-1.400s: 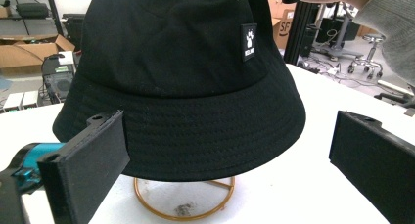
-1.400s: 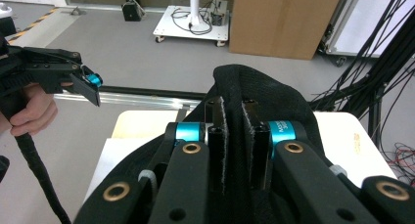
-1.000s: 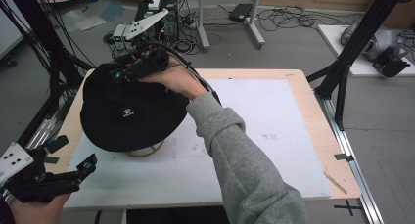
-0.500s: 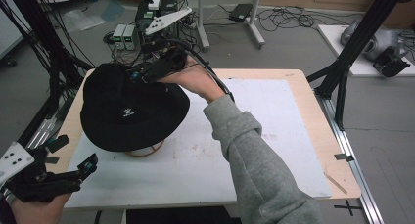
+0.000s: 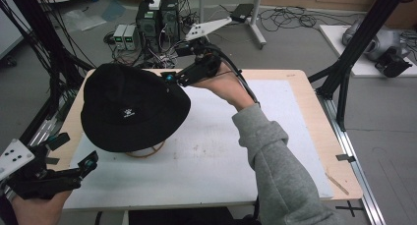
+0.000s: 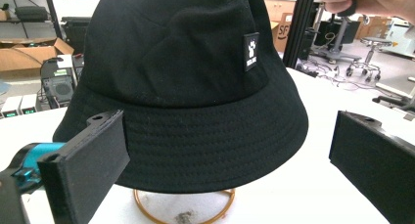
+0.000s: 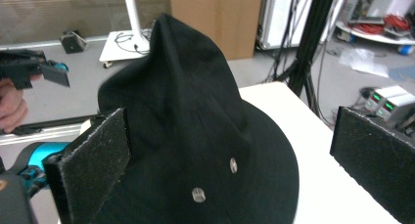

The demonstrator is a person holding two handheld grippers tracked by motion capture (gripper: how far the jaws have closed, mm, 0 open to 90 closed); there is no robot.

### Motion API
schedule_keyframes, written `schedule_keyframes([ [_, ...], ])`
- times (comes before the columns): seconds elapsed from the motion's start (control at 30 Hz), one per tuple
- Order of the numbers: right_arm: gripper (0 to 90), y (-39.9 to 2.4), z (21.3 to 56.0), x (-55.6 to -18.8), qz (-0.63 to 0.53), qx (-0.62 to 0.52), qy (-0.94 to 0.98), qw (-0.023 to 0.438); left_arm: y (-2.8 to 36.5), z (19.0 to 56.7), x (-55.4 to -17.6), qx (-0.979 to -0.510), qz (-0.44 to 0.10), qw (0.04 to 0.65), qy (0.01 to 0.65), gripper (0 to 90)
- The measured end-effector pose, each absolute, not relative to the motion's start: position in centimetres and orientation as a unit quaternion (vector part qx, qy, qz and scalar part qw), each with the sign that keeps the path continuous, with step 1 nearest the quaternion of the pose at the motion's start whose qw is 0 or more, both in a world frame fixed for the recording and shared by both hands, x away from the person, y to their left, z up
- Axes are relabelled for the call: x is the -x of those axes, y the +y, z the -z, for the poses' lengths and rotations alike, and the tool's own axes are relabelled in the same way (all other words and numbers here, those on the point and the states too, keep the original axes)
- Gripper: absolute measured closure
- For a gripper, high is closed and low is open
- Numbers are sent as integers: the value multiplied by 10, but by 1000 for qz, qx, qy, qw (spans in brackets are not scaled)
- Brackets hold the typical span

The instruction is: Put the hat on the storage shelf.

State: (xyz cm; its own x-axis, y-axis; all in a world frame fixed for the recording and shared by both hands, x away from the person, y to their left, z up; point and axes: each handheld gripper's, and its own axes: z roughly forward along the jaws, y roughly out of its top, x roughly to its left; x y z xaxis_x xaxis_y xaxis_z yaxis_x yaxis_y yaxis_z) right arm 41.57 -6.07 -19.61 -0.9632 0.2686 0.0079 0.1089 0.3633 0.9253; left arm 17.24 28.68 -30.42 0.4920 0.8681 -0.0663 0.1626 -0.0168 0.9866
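High view: a black bucket hat (image 5: 133, 107) is seen perched on a wire ring stand (image 5: 145, 150) over the white surface (image 5: 211, 151), just ahead of and below the jaws of the right gripper (image 5: 169, 78), which is held at the hat's far edge. Those jaws have just been opening and are now released and spread wide, with nothing pressed between them; in the right gripper view the crown, pulled up into a peak, rises between and beyond the two pads without being touched by either. The left gripper (image 5: 86, 163) is held well short of the hat, its jaws likewise released and empty; in the left gripper view the brim (image 6: 215, 150) is framed between them, farther off.

The hat is judged to be light, soft and floppy, so it is likely to fold and sag wherever it is pinched, and the stand may be dragged along. The stitched brim is judged the firmest place for a hold, taken edge-on between the jaws; the crown fabric is expected to bunch and slip
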Motion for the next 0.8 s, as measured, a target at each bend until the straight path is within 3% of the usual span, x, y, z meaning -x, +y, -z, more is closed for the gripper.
schedule_keyframes([
  [0.8, 10, -152, 228, -403, -550, -193, 805, 112, 288, 305, -178, -642, -306, 575, 404, 17],
])
